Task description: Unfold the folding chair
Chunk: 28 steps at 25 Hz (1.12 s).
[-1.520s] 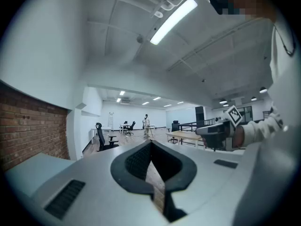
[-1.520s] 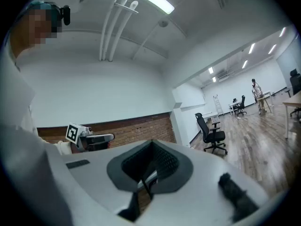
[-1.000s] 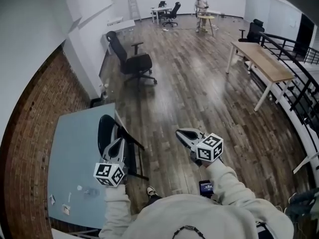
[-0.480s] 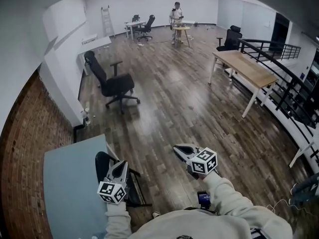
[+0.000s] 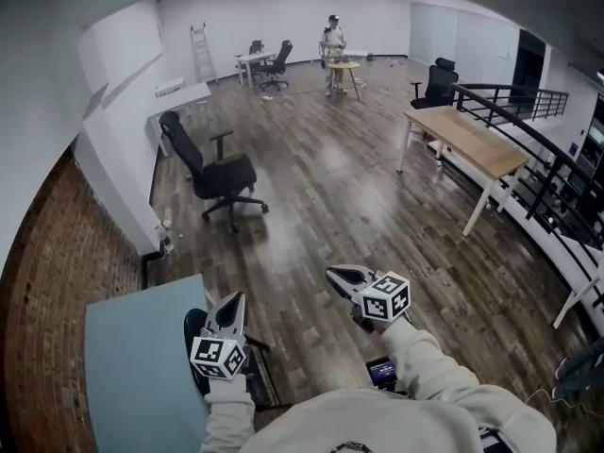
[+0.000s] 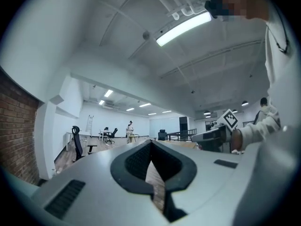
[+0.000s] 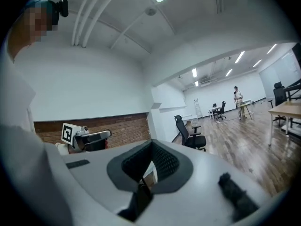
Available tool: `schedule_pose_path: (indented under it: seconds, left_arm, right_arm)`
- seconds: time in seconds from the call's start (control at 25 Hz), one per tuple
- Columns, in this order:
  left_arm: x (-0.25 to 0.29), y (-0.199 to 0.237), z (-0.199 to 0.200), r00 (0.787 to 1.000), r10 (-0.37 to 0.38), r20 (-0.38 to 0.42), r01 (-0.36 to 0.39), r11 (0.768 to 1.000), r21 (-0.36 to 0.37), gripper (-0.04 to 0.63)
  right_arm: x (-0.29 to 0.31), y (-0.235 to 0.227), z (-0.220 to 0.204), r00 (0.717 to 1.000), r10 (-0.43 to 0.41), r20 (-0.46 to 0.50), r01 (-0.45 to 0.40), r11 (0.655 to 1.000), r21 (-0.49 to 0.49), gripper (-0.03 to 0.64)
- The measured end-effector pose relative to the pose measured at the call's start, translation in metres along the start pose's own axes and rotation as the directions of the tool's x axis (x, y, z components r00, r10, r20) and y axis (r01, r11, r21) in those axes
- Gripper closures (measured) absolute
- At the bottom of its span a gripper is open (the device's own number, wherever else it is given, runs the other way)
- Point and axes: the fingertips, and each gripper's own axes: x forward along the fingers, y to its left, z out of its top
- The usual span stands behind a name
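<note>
The black folding chair (image 5: 192,327) stands folded against the edge of the blue-grey table (image 5: 142,366) at the bottom left of the head view. Its thin legs (image 5: 263,373) show beside the table, and my left hand covers much of it. My left gripper (image 5: 237,298) is shut and empty, held level just above and in front of the chair. My right gripper (image 5: 331,273) is also shut and empty, out over the wooden floor to the chair's right. In each gripper view the jaws, left (image 6: 151,143) and right (image 7: 151,143), meet with nothing between them.
A black office chair (image 5: 223,174) stands on the floor ahead. A long wooden desk (image 5: 467,132) and a black railing (image 5: 557,196) run along the right. A brick wall (image 5: 57,281) lies to the left. A person (image 5: 331,36) stands far off by small tables.
The table and folded chair have slid down towards the bottom of the head view as the view lifted. Both grippers moved level with the person and stayed shut.
</note>
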Motion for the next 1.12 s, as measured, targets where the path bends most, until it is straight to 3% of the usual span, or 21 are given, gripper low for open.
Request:
schedule_pose_path:
  seconds: [0.16, 0.36, 0.4, 0.48, 0.56, 0.68, 0.72, 0.8, 0.88, 0.92, 0.96, 1.12]
  left_arm:
    - [-0.02, 0.015, -0.01, 0.997, 0.073, 0.032, -0.072, 0.997, -0.028, 0.591]
    - [-0.062, 0.058, -0.042, 0.977, 0.209, -0.037, -0.211, 0.976, -0.055, 0.584]
    - [-0.069, 0.071, -0.049, 0.968, 0.247, -0.054, -0.25, 0.967, -0.058, 0.554]
    - [-0.082, 0.098, -0.067, 0.944, 0.311, -0.108, -0.319, 0.945, -0.065, 0.367]
    - [-0.1, 0.12, -0.101, 0.906, 0.361, -0.222, -0.378, 0.925, -0.038, 0.248]
    - [-0.145, 0.156, -0.166, 0.794, 0.438, -0.423, -0.465, 0.884, 0.044, 0.189]
    - [-0.162, 0.169, -0.187, 0.753, 0.458, -0.472, -0.498, 0.866, 0.045, 0.175]
    - [-0.194, 0.193, -0.227, 0.686, 0.475, -0.551, -0.564, 0.826, 0.009, 0.164]
    - [-0.21, 0.209, -0.266, 0.644, 0.446, -0.622, -0.585, 0.811, -0.024, 0.157]
    - [-0.212, 0.213, -0.281, 0.633, 0.428, -0.645, -0.584, 0.811, -0.035, 0.153]
    - [-0.212, 0.217, -0.292, 0.629, 0.418, -0.655, -0.582, 0.812, -0.041, 0.152]
    - [-0.219, 0.229, -0.322, 0.599, 0.4, -0.694, -0.563, 0.826, -0.01, 0.153]
  right_arm:
    - [0.023, 0.007, -0.004, 0.998, 0.051, -0.022, -0.051, 0.999, -0.01, 0.609]
    - [0.066, 0.018, -0.044, 0.992, 0.092, -0.091, -0.09, 0.996, 0.029, 0.609]
    - [0.081, 0.021, -0.057, 0.987, 0.1, -0.126, -0.096, 0.994, 0.043, 0.609]
    - [0.117, 0.027, -0.094, 0.968, 0.117, -0.221, -0.099, 0.991, 0.091, 0.576]
    - [0.148, 0.043, -0.147, 0.929, 0.147, -0.34, -0.102, 0.984, 0.146, 0.477]
    - [0.193, 0.08, -0.247, 0.838, 0.208, -0.505, -0.112, 0.97, 0.214, 0.425]
    - [0.206, 0.097, -0.285, 0.794, 0.248, -0.555, -0.124, 0.96, 0.252, 0.418]
    - [0.225, 0.14, -0.367, 0.68, 0.361, -0.638, -0.151, 0.921, 0.36, 0.393]
    - [0.243, 0.176, -0.439, 0.581, 0.44, -0.684, -0.138, 0.882, 0.45, 0.366]
    - [0.253, 0.187, -0.467, 0.557, 0.454, -0.696, -0.113, 0.871, 0.478, 0.36]
    - [0.263, 0.195, -0.489, 0.551, 0.452, -0.702, -0.081, 0.866, 0.493, 0.355]
    - [0.304, 0.212, -0.54, 0.578, 0.38, -0.722, 0.042, 0.87, 0.491, 0.344]
